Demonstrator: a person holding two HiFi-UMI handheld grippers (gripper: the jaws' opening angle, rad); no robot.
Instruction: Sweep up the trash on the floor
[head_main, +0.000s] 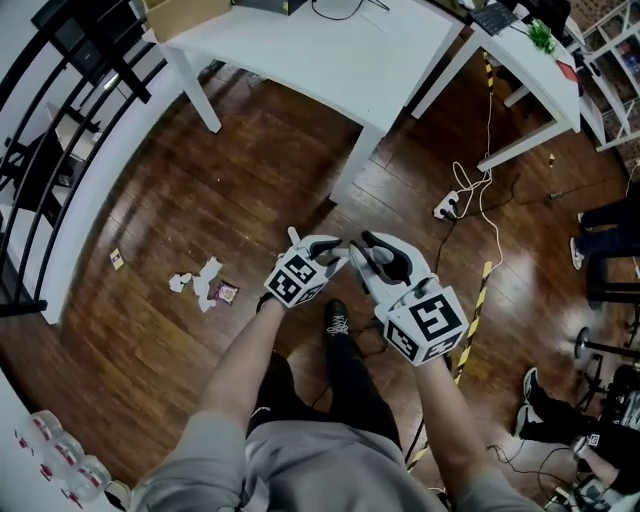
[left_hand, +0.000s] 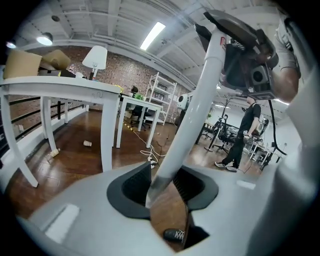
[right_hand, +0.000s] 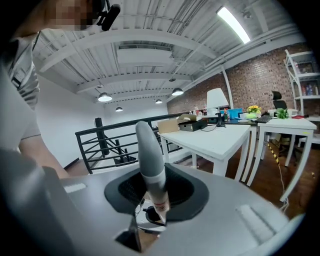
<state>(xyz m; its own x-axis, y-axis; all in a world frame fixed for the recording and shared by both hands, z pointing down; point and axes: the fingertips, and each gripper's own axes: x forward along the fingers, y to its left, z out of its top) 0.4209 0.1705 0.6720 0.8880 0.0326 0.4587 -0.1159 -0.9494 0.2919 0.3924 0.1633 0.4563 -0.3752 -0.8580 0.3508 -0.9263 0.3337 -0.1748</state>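
Observation:
Crumpled white paper (head_main: 207, 281), a small wrapper (head_main: 225, 293) and a scrap (head_main: 117, 259) lie on the wood floor, left of my hands. Both grippers are raised close together in front of me. A white pole (left_hand: 200, 100) stands between the jaws of my left gripper (head_main: 322, 250) (left_hand: 165, 185). It leans on one pad, and floor shows beside it. The pole rises to my right gripper (left_hand: 247, 60). That right gripper (head_main: 365, 245) (right_hand: 155, 195) is shut on a grey round-ended handle (right_hand: 150, 160). I cannot tell whether pole and handle are one tool.
White tables (head_main: 330, 50) stand ahead, with a power strip and cable (head_main: 447, 205) beside a leg. Striped tape (head_main: 470, 320) runs along the floor on the right. A black railing (head_main: 40, 150) borders the left. Other people's shoes (head_main: 580, 250) show at right. My shoe (head_main: 337, 318) is below the grippers.

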